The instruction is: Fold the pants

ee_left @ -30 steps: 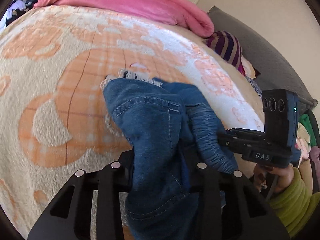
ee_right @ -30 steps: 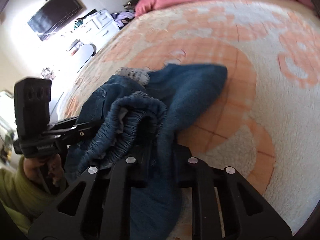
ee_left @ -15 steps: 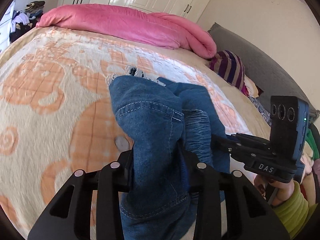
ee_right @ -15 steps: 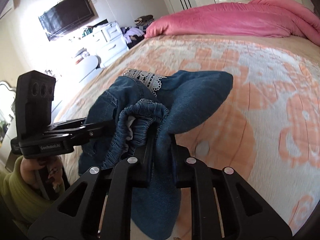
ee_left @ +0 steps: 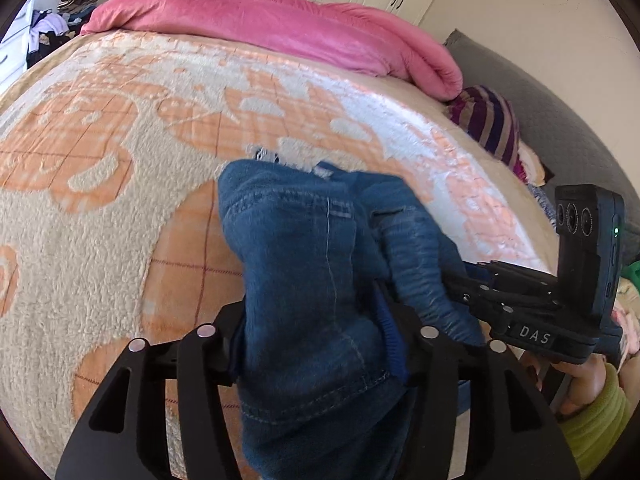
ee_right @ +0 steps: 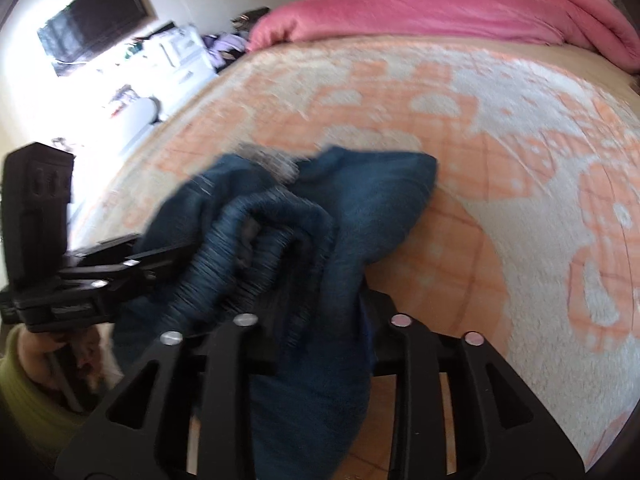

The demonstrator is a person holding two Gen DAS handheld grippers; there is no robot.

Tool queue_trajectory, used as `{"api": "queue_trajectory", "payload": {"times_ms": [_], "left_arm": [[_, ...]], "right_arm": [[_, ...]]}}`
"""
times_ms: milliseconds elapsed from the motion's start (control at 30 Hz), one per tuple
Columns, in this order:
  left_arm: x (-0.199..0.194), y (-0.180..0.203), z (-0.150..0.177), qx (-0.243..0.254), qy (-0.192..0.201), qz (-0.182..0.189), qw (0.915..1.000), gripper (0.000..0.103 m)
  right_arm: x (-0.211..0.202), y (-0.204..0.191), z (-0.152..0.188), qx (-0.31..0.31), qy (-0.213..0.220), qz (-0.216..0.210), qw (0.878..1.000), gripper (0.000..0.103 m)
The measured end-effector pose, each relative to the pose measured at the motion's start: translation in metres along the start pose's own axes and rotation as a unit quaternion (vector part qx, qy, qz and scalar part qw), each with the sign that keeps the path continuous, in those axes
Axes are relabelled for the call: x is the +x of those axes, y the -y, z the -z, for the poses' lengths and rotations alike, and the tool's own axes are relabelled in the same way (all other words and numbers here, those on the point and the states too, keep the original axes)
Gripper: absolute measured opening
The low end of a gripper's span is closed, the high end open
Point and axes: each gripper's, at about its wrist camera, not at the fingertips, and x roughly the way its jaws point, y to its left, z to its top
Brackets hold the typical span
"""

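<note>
As seen from the left wrist: left gripper [ee_left: 320,344] pinching a bunched fold of the blue pants [ee_left: 312,280], fingertips buried in denim and out of sight. Pants held up over the orange and cream blanket [ee_left: 120,160], near its close edge. Right gripper [ee_left: 472,292] reaching in level from the right, its tips swallowed by the ribbed waistband, clamped on it; hand behind it in a green sleeve [ee_left: 596,420], cut off at the frame edge. Pink duvet [ee_left: 280,20] rolled along the far side, striped cushion [ee_left: 488,124] far right.

From the right wrist, all blurred: right gripper [ee_right: 320,320] pressed onto the pants [ee_right: 320,232], tips hidden by cloth. Left gripper [ee_right: 160,260] entering from the left, nipping the same bundle. Lace trim barely legible at the far edge of the denim.
</note>
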Motion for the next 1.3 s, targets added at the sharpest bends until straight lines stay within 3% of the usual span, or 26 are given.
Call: {"api": "queue_trajectory", "payload": {"times_ms": [67, 167, 367, 433, 500, 633, 667, 933, 1300], "left_arm": [[0.005, -0.003, 0.002, -0.004, -0.006, -0.001, 1.0, 0.06], [0.013, -0.007, 0.004, -0.011, -0.014, -0.003, 0.9998, 0.066], [0.012, -0.009, 0.005, -0.015, -0.013, -0.003, 0.9998, 0.068], [0.003, -0.006, 0.006, -0.015, -0.004, 0.0, 0.9999, 0.072], [-0.01, -0.004, 0.007, -0.013, 0.007, 0.005, 0.9999, 0.079], [-0.041, 0.007, 0.018, -0.002, 0.031, 0.008, 0.9995, 0.092], [-0.048, 0.009, 0.022, 0.0, 0.035, 0.007, 0.9994, 0.097], [-0.099, 0.031, 0.068, 0.034, 0.05, -0.025, 0.9979, 0.099], [-0.127, 0.033, 0.119, 0.021, 0.061, -0.04, 0.9971, 0.099]], "right_arm": [[0.004, 0.007, 0.004, 0.012, -0.008, 0.022, 1.0, 0.06], [0.008, 0.012, 0.008, 0.022, -0.014, 0.022, 0.999, 0.062], [0.005, 0.01, 0.008, 0.021, -0.011, 0.033, 0.999, 0.068], [-0.005, 0.01, 0.01, 0.028, 0.0, 0.032, 0.999, 0.073], [-0.022, 0.007, 0.014, 0.031, 0.022, 0.02, 0.999, 0.085], [-0.06, -0.009, 0.027, 0.016, 0.066, 0.026, 0.997, 0.094], [-0.071, -0.014, 0.032, 0.011, 0.078, 0.031, 0.996, 0.094], [-0.118, -0.044, 0.077, -0.02, 0.122, 0.075, 0.99, 0.094], [-0.122, -0.067, 0.127, -0.039, 0.099, 0.106, 0.989, 0.094]]}}
